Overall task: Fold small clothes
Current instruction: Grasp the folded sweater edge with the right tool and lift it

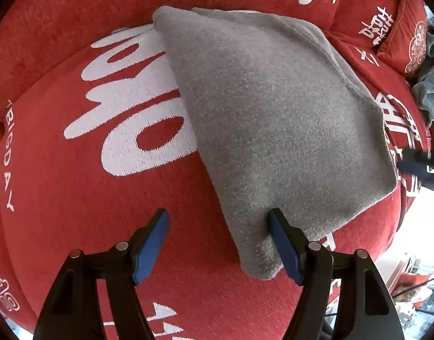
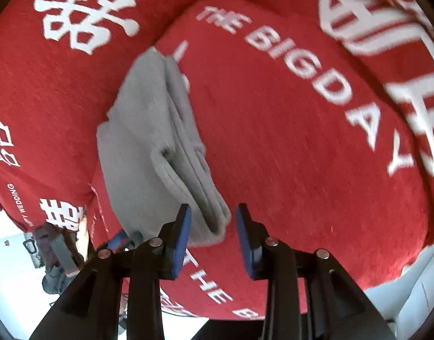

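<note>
Grey cloth [image 1: 273, 119] folded (several layers), lying on red cushion [image 1: 61, 198] near its front edge. Left gripper [image 1: 219, 243] wide open, one pad touching cloth's corner. Right gripper [image 2: 212, 238] partly open, gripping nothing, cloth's corner between pads.

Red sofa cover [image 1: 75, 226] with white lettering, a red cushion [image 1: 401, 42], dark grey cloth [image 1: 429, 96]

One grey, fuzzy knit garment [image 1: 273, 119], folded into a flat, roughly rectangular bundle, lay on the red cushion cover with white lettering [image 1: 75, 198]. Several stacked layers showed along its folded edge [image 2: 188, 153]. One corner overlapped the white print.
</note>
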`<state>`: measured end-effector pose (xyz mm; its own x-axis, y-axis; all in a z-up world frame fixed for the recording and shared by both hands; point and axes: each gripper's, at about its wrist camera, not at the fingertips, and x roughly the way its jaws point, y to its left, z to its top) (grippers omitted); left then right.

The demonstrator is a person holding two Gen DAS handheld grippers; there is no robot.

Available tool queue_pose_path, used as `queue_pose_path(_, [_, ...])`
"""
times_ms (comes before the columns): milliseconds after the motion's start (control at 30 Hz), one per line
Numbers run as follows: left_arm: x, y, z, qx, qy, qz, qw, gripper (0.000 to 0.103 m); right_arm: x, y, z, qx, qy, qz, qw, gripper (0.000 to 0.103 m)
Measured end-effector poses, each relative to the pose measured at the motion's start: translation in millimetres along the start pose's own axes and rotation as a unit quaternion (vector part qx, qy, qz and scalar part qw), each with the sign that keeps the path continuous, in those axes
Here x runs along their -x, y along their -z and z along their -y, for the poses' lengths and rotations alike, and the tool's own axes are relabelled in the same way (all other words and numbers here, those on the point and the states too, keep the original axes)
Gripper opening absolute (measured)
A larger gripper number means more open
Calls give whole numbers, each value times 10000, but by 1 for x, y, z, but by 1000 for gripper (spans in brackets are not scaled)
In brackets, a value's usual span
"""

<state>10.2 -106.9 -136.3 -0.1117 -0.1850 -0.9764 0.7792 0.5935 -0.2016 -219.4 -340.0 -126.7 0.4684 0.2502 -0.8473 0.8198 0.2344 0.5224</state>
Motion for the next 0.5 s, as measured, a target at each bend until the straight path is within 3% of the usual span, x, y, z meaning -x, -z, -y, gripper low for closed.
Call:
queue_pose_path(133, [-3,-3,4,17,-23,-21,10000,73,-12,-21,-22,275,-91,-5,9996,36])
queue_pose_path(267, [-3,-3,5,26,-58,-21,10000,73,-31,-35,-46,786,348,-83,9963,36])
queue_pose_path(500, [-4,-3,5,37,-77,-36,10000,73,-52,-36,-33,622,496,-339,9963,40])
